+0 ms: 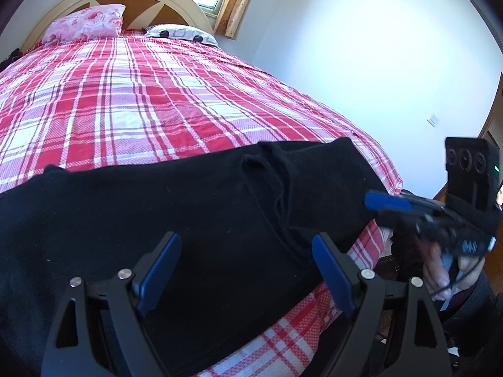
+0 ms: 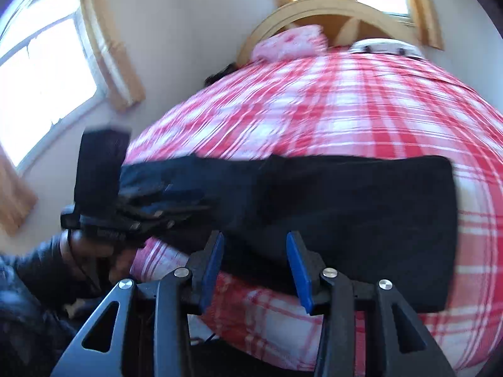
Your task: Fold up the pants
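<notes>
Lying flat across near end of bed (image 1: 157, 94), black pants (image 1: 188, 204) spread ready for folding. Left gripper (image 1: 245, 270) fingers wide, empty, above cloth. Right gripper (image 2: 254, 267) fingers apart, empty, near pants edge.

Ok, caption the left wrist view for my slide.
Open left gripper above black pants on a plaid bed.

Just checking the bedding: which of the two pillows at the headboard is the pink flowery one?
The pink floral pillow is the left one in the left wrist view, propped against the headboard. The other pillow is white with dark spots and lies flat.
</notes>
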